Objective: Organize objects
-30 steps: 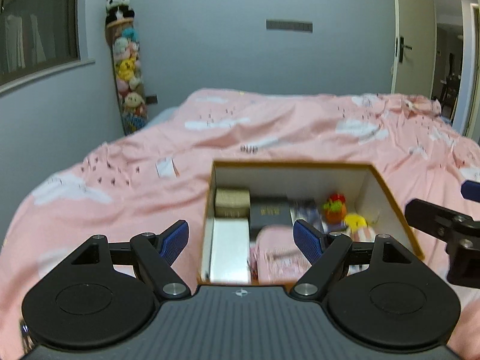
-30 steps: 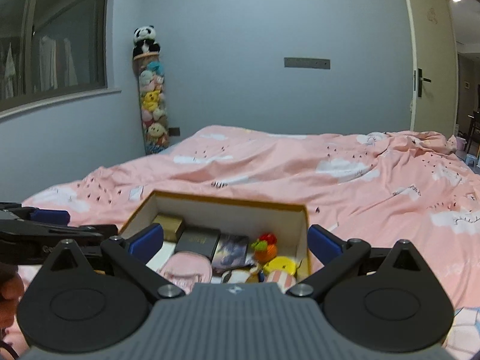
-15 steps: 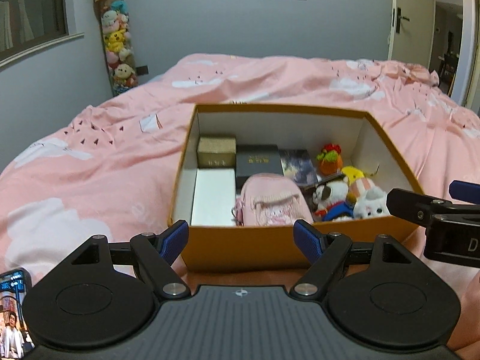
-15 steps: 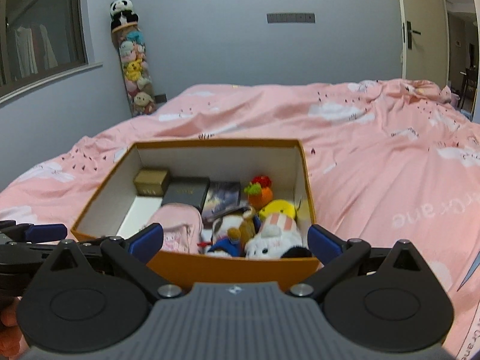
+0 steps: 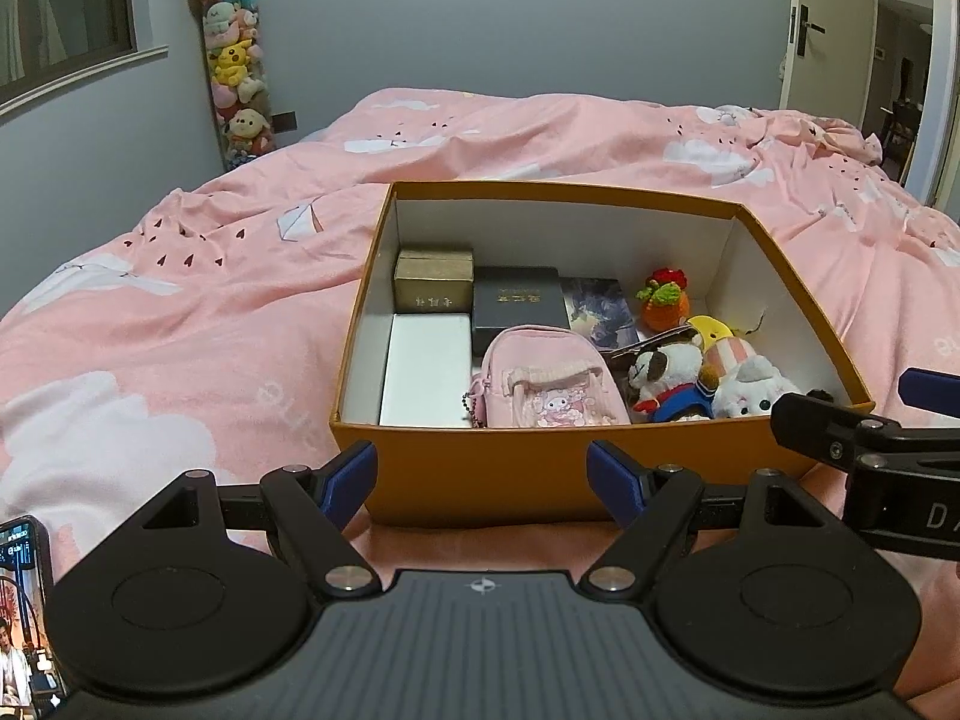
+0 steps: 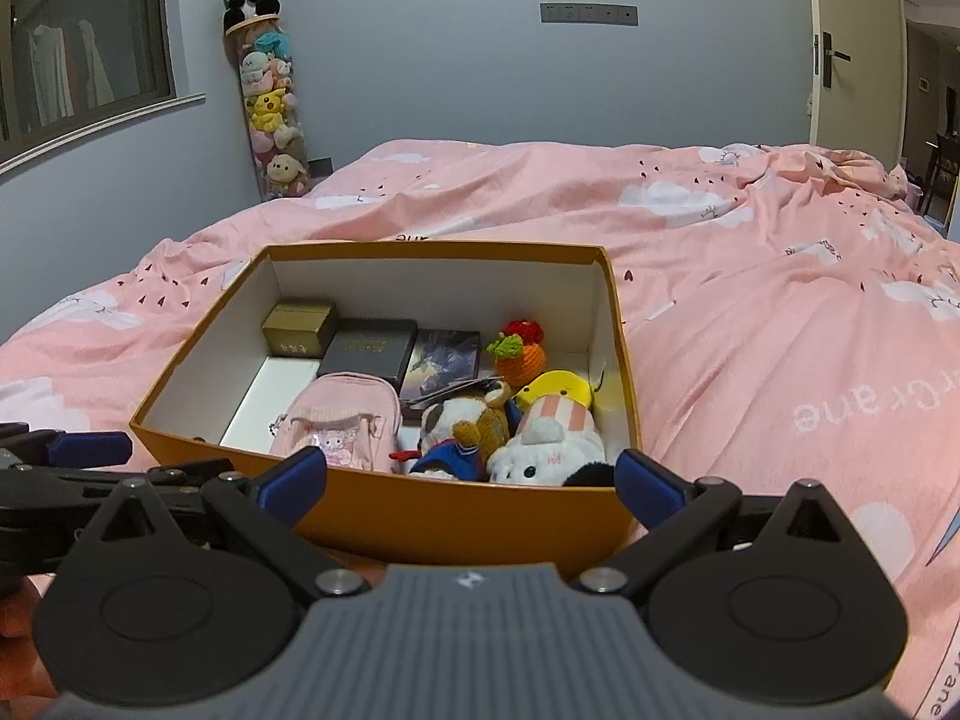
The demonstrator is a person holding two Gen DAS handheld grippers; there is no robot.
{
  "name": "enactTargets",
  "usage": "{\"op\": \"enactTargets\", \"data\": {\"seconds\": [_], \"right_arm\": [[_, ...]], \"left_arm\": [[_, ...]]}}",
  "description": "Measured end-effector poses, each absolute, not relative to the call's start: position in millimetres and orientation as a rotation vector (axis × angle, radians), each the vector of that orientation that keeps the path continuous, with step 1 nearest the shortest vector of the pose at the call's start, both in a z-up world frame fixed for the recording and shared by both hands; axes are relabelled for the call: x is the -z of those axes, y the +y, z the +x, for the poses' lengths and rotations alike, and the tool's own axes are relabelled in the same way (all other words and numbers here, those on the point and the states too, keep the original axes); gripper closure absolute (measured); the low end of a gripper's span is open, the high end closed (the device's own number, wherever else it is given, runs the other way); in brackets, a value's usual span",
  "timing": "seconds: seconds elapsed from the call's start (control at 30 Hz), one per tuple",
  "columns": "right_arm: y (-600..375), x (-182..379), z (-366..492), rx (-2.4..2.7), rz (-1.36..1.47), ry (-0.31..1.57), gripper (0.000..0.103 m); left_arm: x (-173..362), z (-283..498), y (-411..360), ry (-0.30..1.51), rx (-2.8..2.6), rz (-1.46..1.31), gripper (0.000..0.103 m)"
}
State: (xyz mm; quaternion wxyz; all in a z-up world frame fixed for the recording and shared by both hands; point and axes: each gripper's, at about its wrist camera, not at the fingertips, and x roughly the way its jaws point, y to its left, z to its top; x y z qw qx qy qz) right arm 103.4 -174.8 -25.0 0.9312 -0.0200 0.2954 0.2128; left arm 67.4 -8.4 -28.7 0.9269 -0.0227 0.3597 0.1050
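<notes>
An orange cardboard box [image 5: 480, 474] [image 6: 384, 510] lies open on the pink bedspread. Inside it are a gold box [image 5: 433, 288], a black box [image 5: 519, 306], a white flat box [image 5: 425, 369], a pink pouch [image 5: 549, 384] [image 6: 342, 420], a crocheted carrot [image 5: 663, 300] [image 6: 519, 354] and several plush toys [image 5: 678, 381] [image 6: 543, 438]. My left gripper [image 5: 483, 477] is open, just short of the box's near wall. My right gripper [image 6: 471, 474] is open at the box's near right corner. Nothing sits between either pair of fingers.
The pink quilt [image 5: 180, 312] [image 6: 780, 324] spreads all around the box. A clear tube of plush toys [image 5: 234, 66] [image 6: 270, 102] stands against the grey wall at the far left. A door [image 5: 828, 30] is at the right. A phone screen [image 5: 24, 612] shows at the lower left.
Both grippers have risen and tilted down, so the box's contents now show from above. The box sits nearer the fingers. Both stay open.
</notes>
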Motion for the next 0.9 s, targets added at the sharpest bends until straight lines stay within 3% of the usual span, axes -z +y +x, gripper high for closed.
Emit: {"op": "enactTargets", "data": {"seconds": [0.9], "right_arm": [[-169.9, 29.9, 103.9, -0.45, -0.081, 0.636, 0.001]], "left_arm": [[27.7, 66.1, -12.9, 0.727, -0.214, 0.003, 0.01]]}}
